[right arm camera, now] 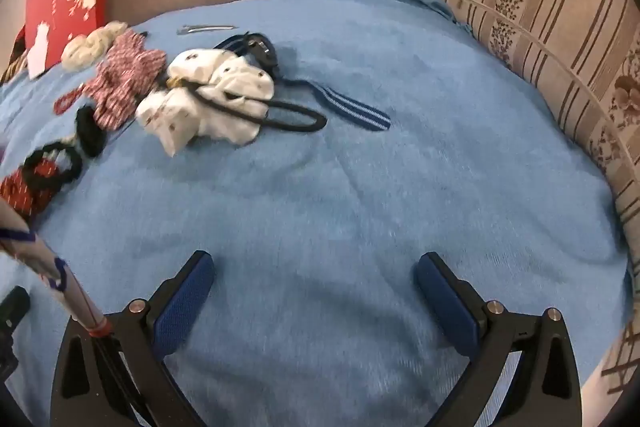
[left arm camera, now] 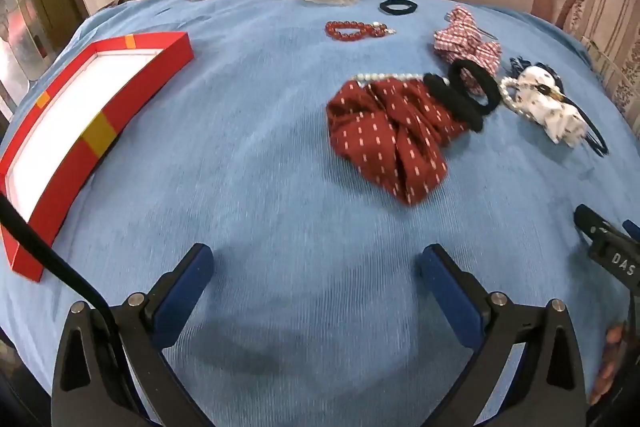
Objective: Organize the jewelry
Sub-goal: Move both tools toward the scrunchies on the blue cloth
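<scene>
Both tools are spread wide and hold nothing: the left tool (left arm camera: 316, 261) hovers over the blue cloth (left arm camera: 248, 147) near the red scrunchie (left arm camera: 390, 133), with the open red box (left arm camera: 100, 131) to its left; the right tool (right arm camera: 316, 269) is well apart from the white scrunchie (right arm camera: 208, 99)

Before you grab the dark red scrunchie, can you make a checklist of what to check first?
1. Left tongs open and holding nothing: ok.
2. Right tongs open and holding nothing: ok.
3. Red box open with bare white bottom showing: ok.
4. Dark red scrunchie lying free: not ok, black hair ties overlap its edge.
5. Pearl strand clear of the scrunchie: cannot tell, partly hidden.
</scene>
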A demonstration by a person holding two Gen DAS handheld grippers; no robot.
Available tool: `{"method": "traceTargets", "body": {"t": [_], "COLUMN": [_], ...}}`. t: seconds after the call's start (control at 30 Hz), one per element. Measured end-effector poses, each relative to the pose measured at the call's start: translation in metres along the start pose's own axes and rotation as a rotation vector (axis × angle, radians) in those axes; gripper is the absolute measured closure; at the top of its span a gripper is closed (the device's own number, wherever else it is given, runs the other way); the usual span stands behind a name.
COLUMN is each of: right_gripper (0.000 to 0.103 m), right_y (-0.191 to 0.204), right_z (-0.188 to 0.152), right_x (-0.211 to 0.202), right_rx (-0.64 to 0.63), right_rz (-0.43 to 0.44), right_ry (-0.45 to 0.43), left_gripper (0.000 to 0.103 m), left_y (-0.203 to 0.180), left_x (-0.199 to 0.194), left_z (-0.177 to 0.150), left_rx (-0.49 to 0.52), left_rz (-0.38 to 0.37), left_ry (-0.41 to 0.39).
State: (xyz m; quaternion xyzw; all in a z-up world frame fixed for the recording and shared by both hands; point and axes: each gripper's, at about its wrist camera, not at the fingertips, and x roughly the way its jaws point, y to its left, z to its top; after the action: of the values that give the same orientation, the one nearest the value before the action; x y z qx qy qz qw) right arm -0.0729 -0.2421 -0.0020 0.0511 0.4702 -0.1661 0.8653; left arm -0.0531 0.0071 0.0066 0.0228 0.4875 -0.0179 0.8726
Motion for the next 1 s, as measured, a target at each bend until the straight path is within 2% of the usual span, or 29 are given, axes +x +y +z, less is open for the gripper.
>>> {"method": "traceTargets", "body": {"t": [0.13,0.3,0.57,0.67,0.9,1.0], "right_gripper": [0.000,0.000,0.001,0.002,0.002,0.002], "right_y": [0.006,0.012,0.009,0.010,0.022,0.028], "right_z": [-0.020,-0.038,-0.045,-0.047,-0.041,-0.038], "right_x": [-0.014,-0.036,-0.056,-0.074,-0.120,-0.129], "right_rx": [-0.031,-0.057,-0.045,-0.049,-0.087,-0.092], "right_rz": [-0.021,-0.039,0.007,0.011,-0.028,-0.028], "right_ry": [-0.039,-0.063,0.022,-0.014,-0.162,-0.194], "left_gripper": [0.000,0.000,0.000,0.000,0.000,0.000], "left_y": [0.001,0.009,0.017,0.016,0.011,0.007], "left_x": [-0.011,-0.032,-0.089,-0.107,-0.135,-0.139], "left_z": [-0.012,-0.026,-0.033,-0.030,-0.032,-0.032], "left_rx": [0.001,-0.047,-0.077,-0.076,-0.047,-0.019], "left_rz": [0.003,0.004,0.006,-0.013,-0.037,-0.020], "left_ry": [0.006,-0.002,-0.125,-0.151,-0.201,-0.209]}}
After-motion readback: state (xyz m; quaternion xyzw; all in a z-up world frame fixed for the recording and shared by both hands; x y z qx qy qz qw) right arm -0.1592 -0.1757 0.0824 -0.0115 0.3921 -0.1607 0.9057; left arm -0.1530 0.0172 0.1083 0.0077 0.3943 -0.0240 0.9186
